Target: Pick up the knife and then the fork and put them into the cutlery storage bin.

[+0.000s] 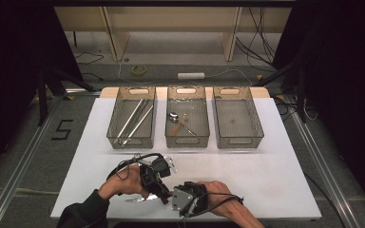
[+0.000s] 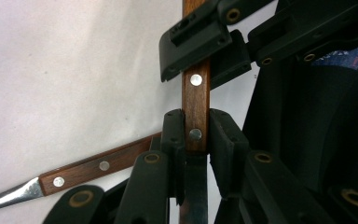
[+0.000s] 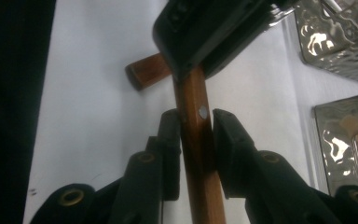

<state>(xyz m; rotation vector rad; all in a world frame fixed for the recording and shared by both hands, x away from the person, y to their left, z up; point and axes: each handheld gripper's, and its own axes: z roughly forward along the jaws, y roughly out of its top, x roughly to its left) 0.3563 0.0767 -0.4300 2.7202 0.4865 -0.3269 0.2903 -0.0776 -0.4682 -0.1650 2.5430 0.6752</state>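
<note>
A utensil with a riveted brown wooden handle [image 2: 196, 88] is held just above the white table [image 1: 247, 166] near its front edge. My left gripper [image 2: 196, 122] is shut on that handle beside a rivet. My right gripper [image 3: 196, 120] is shut on the same handle [image 3: 198, 154] farther along; the two tools meet tip to tip, left gripper [image 1: 163, 194] against right gripper [image 1: 172, 195]. A second wooden-handled utensil [image 2: 88, 169] lies flat on the table beneath them, its metal blade [image 1: 134, 200] pointing left. The held utensil's metal end is hidden by my jaws.
Three wire baskets stand in a row at the back. The left basket [image 1: 132, 138] holds long metal utensils, the middle basket [image 1: 187, 138] a spoon and small pieces, the right basket [image 1: 239, 138] looks bare. Cables trail on the floor beyond the table.
</note>
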